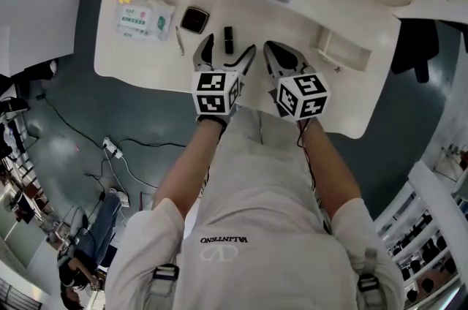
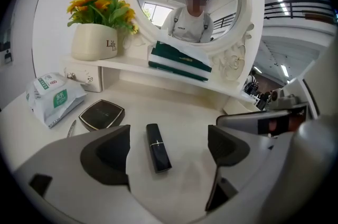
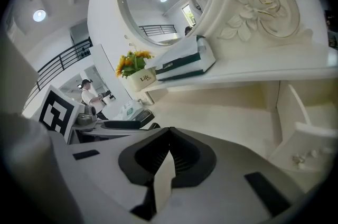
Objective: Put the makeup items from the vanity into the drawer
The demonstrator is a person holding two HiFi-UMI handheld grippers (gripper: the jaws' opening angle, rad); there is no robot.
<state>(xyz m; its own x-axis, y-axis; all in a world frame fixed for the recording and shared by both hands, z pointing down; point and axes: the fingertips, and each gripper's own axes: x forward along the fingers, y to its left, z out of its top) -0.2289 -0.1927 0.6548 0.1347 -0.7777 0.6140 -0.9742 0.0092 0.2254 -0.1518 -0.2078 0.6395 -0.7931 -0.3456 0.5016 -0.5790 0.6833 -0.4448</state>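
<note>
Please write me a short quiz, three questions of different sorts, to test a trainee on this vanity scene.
1. Fill in: in the left gripper view, the black compact lies to the ___ of the lipstick.
2. What lies between the open jaws of the left gripper? A) compact B) lipstick C) brush
3. True or false: the right gripper has its jaws shut on nothing.
Key: 1 left; 2 B; 3 true.
</note>
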